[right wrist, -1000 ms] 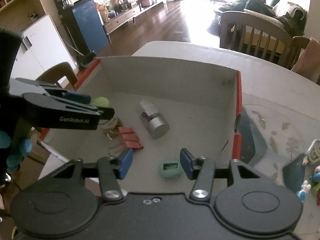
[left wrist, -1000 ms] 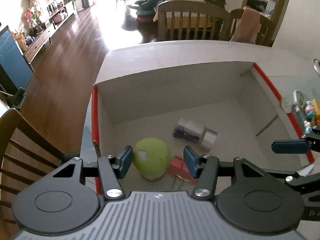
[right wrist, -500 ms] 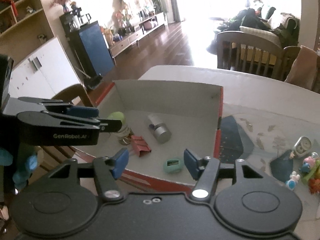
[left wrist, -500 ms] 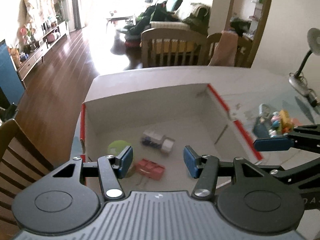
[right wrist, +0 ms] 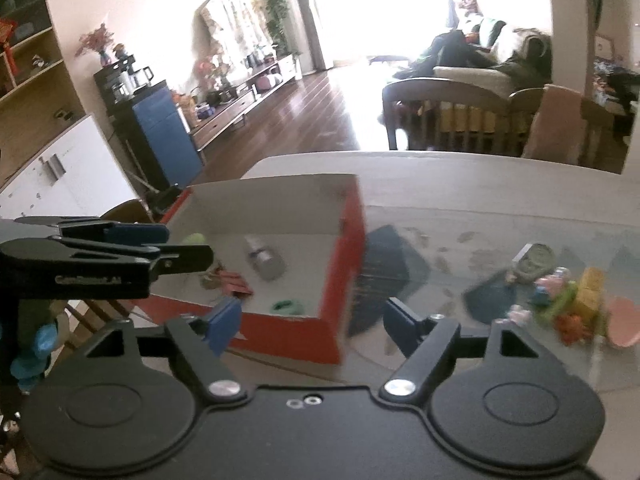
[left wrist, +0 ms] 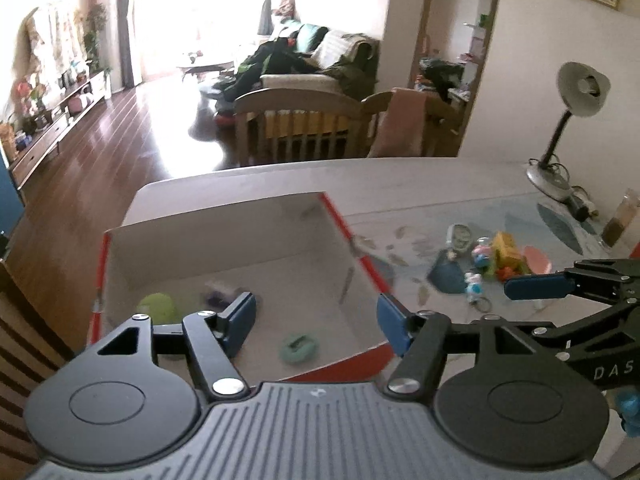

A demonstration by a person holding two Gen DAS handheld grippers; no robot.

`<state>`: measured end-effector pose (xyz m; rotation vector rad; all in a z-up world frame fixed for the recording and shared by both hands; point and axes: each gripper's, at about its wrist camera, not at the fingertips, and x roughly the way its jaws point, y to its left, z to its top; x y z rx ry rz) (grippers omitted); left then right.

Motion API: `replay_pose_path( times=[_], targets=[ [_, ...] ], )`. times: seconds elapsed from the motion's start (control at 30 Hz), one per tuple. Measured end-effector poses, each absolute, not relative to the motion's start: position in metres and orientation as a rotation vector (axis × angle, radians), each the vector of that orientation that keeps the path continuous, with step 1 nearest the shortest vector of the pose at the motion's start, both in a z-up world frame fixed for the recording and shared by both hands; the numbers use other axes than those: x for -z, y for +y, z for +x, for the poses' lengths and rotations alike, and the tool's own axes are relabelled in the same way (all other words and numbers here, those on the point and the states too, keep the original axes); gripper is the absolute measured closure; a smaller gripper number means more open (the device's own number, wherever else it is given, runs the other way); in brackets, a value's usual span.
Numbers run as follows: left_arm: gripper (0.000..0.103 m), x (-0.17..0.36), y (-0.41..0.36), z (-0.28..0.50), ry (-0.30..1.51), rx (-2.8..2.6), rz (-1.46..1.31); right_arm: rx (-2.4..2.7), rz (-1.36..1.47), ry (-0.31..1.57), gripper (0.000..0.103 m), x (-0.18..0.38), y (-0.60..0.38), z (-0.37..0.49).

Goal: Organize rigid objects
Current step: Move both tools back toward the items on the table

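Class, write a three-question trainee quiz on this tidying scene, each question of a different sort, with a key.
1. True or false: the red-sided cardboard box is empty.
2. Which lies nearest the box's front wall? A) teal oval case B) silver cylinder C) green round ball
3. Fill in: the colourful small toys lie on the ___, outside the box.

Key: 1 false; 2 A; 3 table

My table right now

Pale table [left wrist: 420, 176] with an open red-edged box [left wrist: 344, 232] sitting on it, a jumble of small toys [left wrist: 492, 256] off to its right, plus a desk lamp [left wrist: 560, 148] at the far corner.
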<state>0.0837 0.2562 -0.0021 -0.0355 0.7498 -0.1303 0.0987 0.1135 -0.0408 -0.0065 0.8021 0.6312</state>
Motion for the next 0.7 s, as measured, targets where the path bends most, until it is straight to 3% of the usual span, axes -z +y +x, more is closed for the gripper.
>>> replay_pose_path(
  times=[0.13,0.23,0.4,0.5,0.7],
  targets=[
    [0.035,0.003,0.229,0.087,0.754,0.168,-0.041,-0.597,0.007,0.789,0.019,0.043,0.082,0.098],
    [0.026,0.006,0.208,0.09,0.748,0.191,-0.037,-0.565,0.022,0.786,0.018,0.046,0.059,0.101],
    [0.026,0.011,0.172,0.1,0.751,0.229,-0.032,-0.51,0.04,0.792,0.018,0.054,0.022,0.111],
    [0.018,0.016,0.154,0.108,0.762,0.242,-0.047,-0.478,0.051,0.797,0.018,0.057,-0.001,0.116],
    [0.018,0.03,0.124,0.125,0.79,0.27,-0.108,-0.433,0.057,0.814,0.018,0.069,-0.04,0.128]
  ],
)
